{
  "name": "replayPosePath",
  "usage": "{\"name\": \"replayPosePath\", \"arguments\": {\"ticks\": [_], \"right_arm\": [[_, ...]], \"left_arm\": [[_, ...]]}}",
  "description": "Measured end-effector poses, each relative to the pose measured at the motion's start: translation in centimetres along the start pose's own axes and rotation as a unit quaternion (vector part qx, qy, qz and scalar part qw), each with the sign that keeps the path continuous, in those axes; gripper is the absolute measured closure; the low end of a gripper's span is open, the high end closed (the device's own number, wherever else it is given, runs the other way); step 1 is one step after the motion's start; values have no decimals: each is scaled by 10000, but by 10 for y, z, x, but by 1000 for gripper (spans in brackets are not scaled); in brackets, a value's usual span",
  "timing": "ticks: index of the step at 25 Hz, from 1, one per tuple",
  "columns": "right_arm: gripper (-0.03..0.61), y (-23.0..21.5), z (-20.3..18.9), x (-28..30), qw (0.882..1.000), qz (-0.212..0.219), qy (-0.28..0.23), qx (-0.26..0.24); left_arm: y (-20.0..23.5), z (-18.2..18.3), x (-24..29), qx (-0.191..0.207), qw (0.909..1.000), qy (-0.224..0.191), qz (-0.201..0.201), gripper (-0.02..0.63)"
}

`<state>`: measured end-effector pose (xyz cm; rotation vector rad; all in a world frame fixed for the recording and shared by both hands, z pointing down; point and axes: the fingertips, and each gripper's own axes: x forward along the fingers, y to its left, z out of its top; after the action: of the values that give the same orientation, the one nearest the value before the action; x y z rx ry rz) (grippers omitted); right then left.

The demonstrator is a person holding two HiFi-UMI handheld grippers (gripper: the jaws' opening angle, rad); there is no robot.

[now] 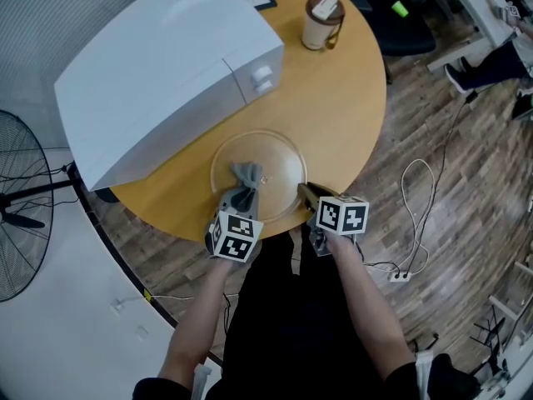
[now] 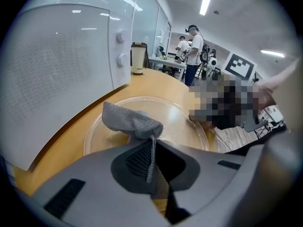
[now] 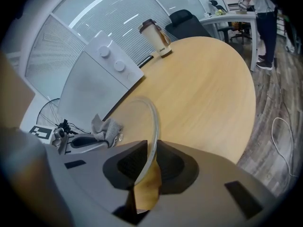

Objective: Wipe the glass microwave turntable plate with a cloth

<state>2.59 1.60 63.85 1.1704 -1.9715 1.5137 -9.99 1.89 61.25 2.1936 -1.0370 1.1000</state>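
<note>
The clear glass turntable plate (image 1: 265, 152) lies on the round wooden table (image 1: 341, 107) at its near edge. A grey cloth (image 1: 246, 177) hangs bunched over the plate's near part, and my left gripper (image 1: 244, 200) is shut on its lower end. In the left gripper view the cloth (image 2: 130, 119) rises from between the jaws of my left gripper (image 2: 152, 162) above the plate (image 2: 175, 115). My right gripper (image 1: 305, 194) is at the plate's right rim. In the right gripper view the rim (image 3: 152, 122) runs between the pads of my right gripper (image 3: 147, 162), which press on it.
A white microwave (image 1: 166, 65) fills the table's left and far side, close behind the plate. A lidded cup (image 1: 321, 19) stands at the far right of the table. A fan (image 1: 17, 207) is on the floor at left, cables and a power strip (image 1: 400, 275) at right.
</note>
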Motion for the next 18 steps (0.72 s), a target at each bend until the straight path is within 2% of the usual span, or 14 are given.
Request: {"name": "replayPosePath", "arguments": {"ticks": [6,8,10,13,15,16,18], "right_arm": [[505,-4,-7,0,9999,-71,91,-5],[505,-3,-8,0,9999,-78,109,-27],[505,-2,-8,0,9999,-97,112,-41],[505,-1,-7,0,9999,-101,121,-41],[505,-1,-7,0,9999,-97,126,-56],[505,-1,-7,0,9999,-98,124,-61],[505,-1,-7,0,9998,-114,123,-64]], "left_arm": [[-5,1,5,503,9984,241,127,588],[-7,3,7,679,9971,286,176,566],[-8,8,7,905,9951,280,275,537],[-7,17,12,1269,9905,287,449,534],[-3,20,19,1453,9869,421,558,542],[-2,21,23,1514,9854,527,571,599],[-2,23,31,1614,9830,705,522,603]]}}
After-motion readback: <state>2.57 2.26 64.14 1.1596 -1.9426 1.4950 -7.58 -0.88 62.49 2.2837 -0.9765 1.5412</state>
